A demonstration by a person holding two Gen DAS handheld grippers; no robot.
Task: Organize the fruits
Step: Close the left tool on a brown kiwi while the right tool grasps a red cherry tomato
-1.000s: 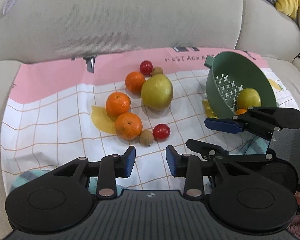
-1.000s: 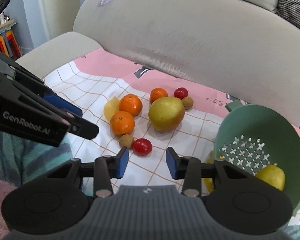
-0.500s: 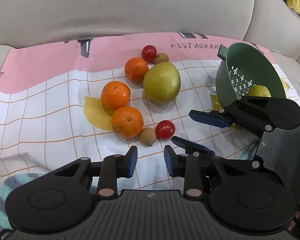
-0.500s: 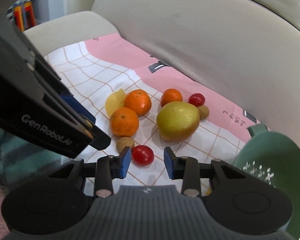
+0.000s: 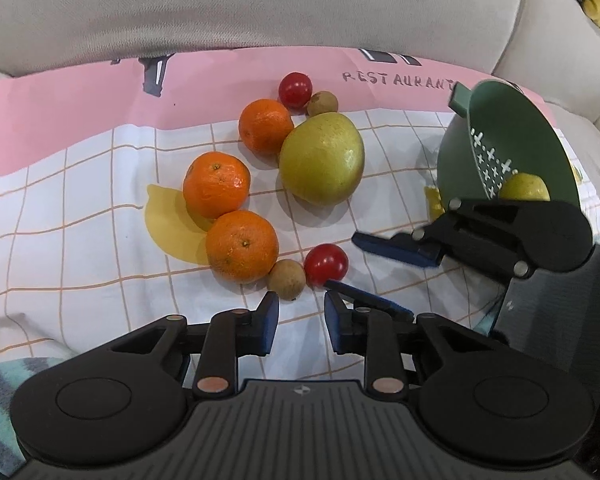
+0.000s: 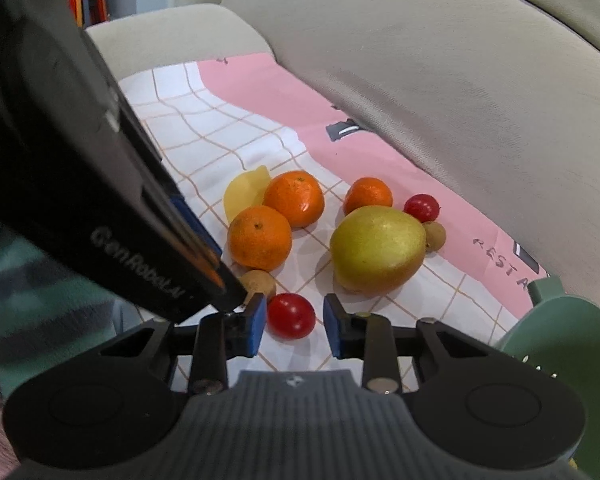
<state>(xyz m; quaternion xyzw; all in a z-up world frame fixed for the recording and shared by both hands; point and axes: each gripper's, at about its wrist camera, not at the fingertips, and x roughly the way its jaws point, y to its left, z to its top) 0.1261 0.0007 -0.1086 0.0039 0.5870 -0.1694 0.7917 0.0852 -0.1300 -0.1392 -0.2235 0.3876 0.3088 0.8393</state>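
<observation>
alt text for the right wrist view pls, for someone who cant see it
The open right gripper straddles a red cherry tomato on a checked cloth spread over a beige sofa. Behind it lie three oranges, a large yellow-green fruit, two small brown fruits and a second tomato. The left gripper fills the left side; a green colander sits at right.

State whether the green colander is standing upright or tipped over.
Tipped. The colander lies on its side on the cloth, its perforated base facing the camera and a yellow-green fruit resting against its lower wall.
</observation>
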